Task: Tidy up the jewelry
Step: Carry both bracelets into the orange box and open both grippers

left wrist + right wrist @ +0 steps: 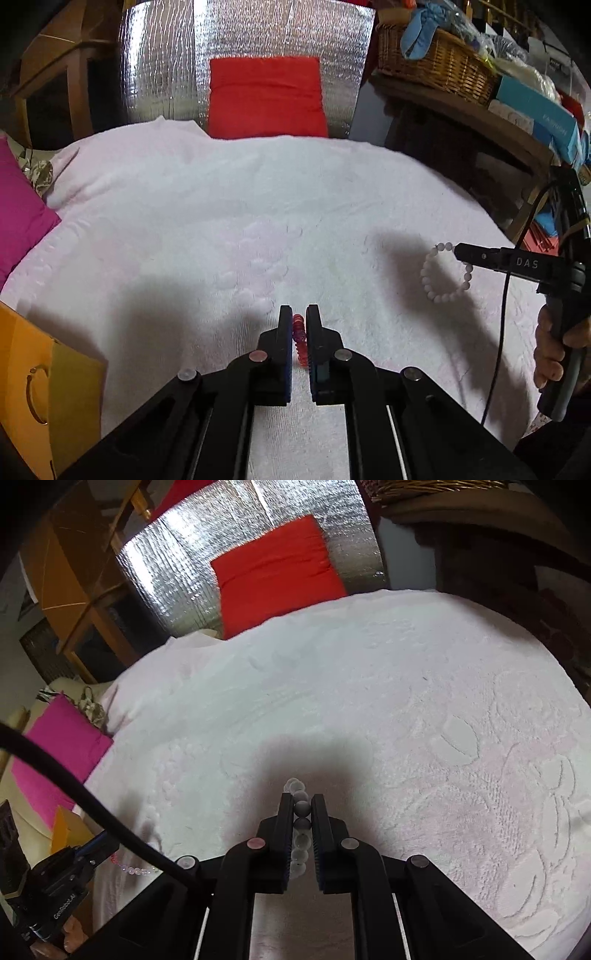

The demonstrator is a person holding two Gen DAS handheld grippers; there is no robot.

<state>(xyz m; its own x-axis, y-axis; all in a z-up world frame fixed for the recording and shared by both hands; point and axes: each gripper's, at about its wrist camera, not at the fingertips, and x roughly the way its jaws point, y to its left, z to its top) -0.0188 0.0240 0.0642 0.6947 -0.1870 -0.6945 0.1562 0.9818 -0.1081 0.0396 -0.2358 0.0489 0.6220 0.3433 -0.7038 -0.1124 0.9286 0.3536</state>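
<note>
1. The left gripper is holding a string of red and pink translucent beads — its jaws are clamped on the strand, which is running edge-on between the two black fingers with their blue inner pads.
2. The right gripper is gripping a bracelet of round milky-white beads; its jaws are closed on it, with beads showing between the fingers and a few poking out past the tips.
3. In the left wrist view, the right gripper is reaching in from the right side, and the white bead bracelet is hanging from its tip as an open loop above the white textured towel, casting a shadow on the cloth.
4. A hand is wrapping around the right gripper's dark handle at the right edge, with a black cable trailing beside it.
5. In the right wrist view, the left gripper is sitting at the lower left, and a short run of pink and clear beads is trailing from it over the towel — whether they are touching the cloth cannot be told.
6. The towel is covering the whole work surface; a red cushion is leaning against a silver foil sheet at its far edge.
7. A magenta cushion is lying at the towel's left side, and a yellow-orange paper bag is standing at the near left corner.
8. A wicker basket is sitting on a wooden shelf off to the right.
</note>
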